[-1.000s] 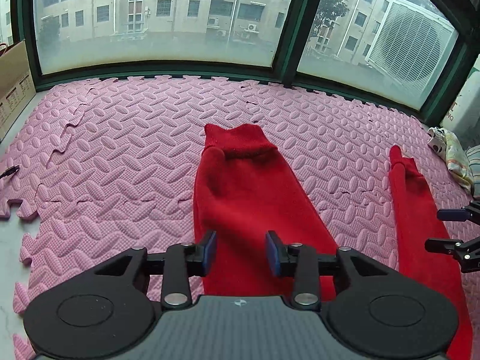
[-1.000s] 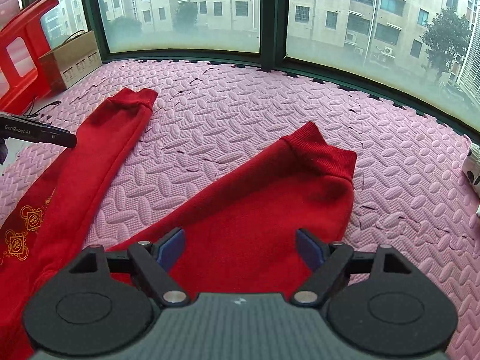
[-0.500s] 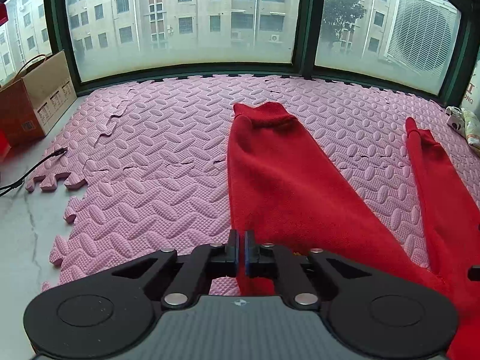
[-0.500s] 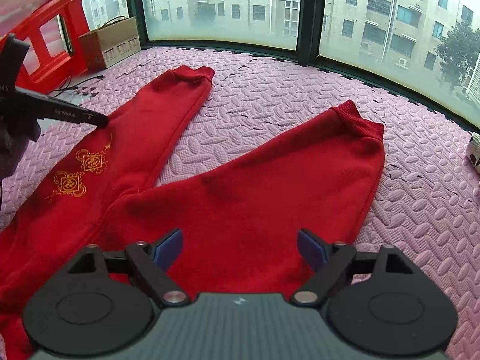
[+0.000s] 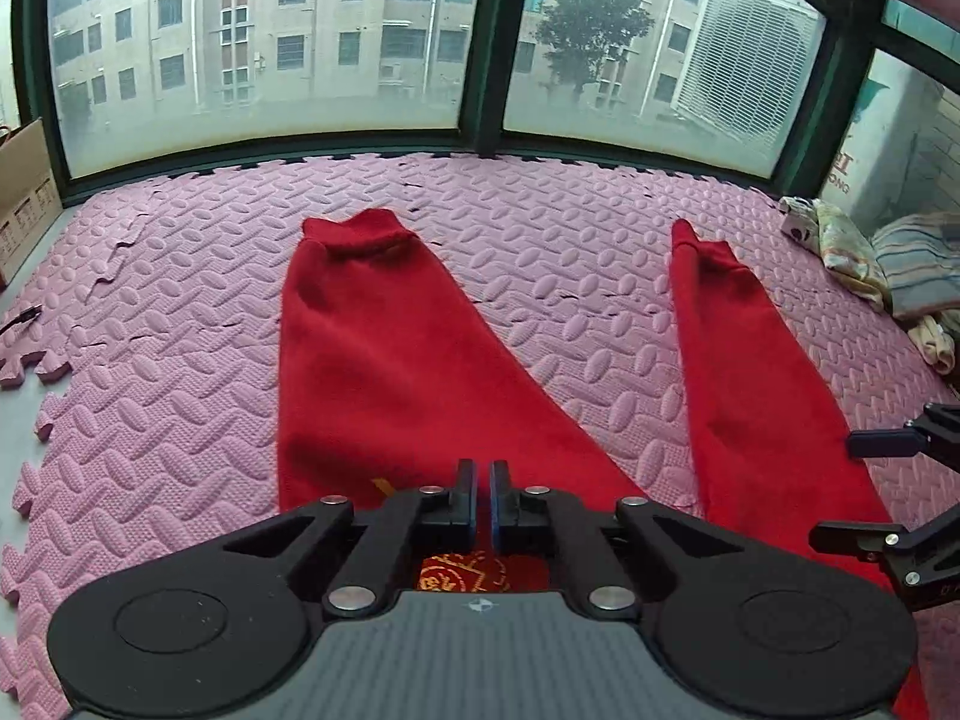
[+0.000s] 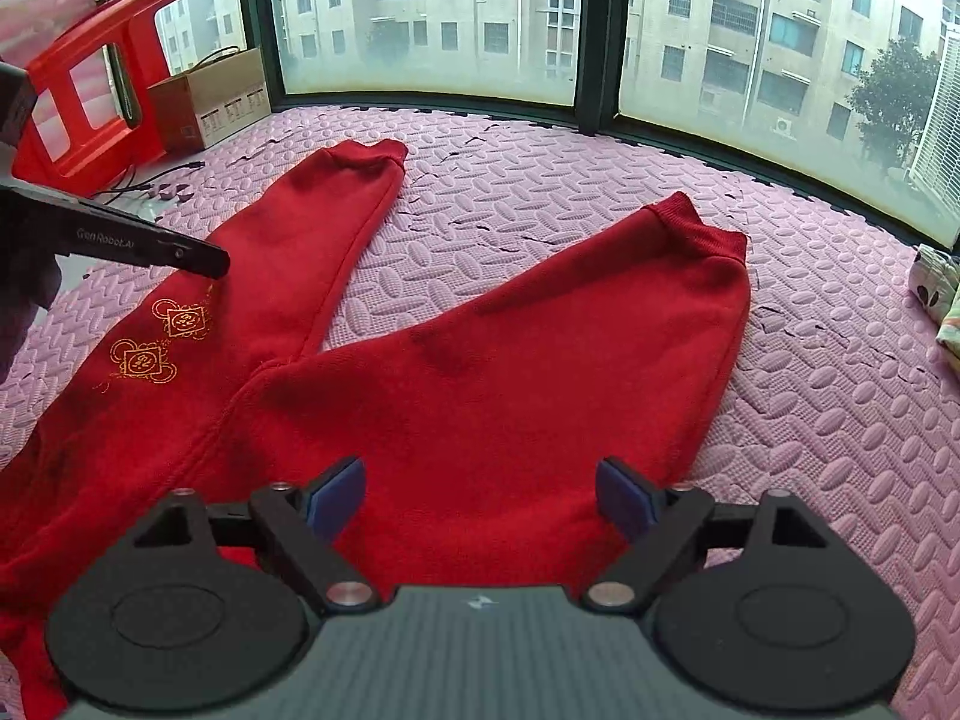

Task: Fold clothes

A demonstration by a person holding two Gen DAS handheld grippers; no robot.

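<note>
Both legs of the red trousers (image 6: 480, 372) now lie stretched further out across the pink foam mat (image 5: 150, 360), and the left gripper (image 5: 480, 504), spread wide a second ago, has its blue pads pressed nearly together, a thin slit left between them. Whether cloth is caught in that slit cannot be told from the left wrist view; the pads sit directly above the trousers near the gold embroidery (image 6: 162, 336). The right gripper (image 6: 480, 498) hangs over the broad upper part of the trousers with its fingers spread wide, nothing between them. The trousers lie flat in a V, one cuffed leg (image 5: 360, 312) pointing toward the windows (image 5: 258, 30), the other leg (image 5: 738, 360) angled off to the right. At the mat's left edge stand a cardboard box (image 6: 210, 102) and a red plastic stool (image 6: 90, 84); a heap of folded fabrics (image 5: 888, 276) rests on the right.
</note>
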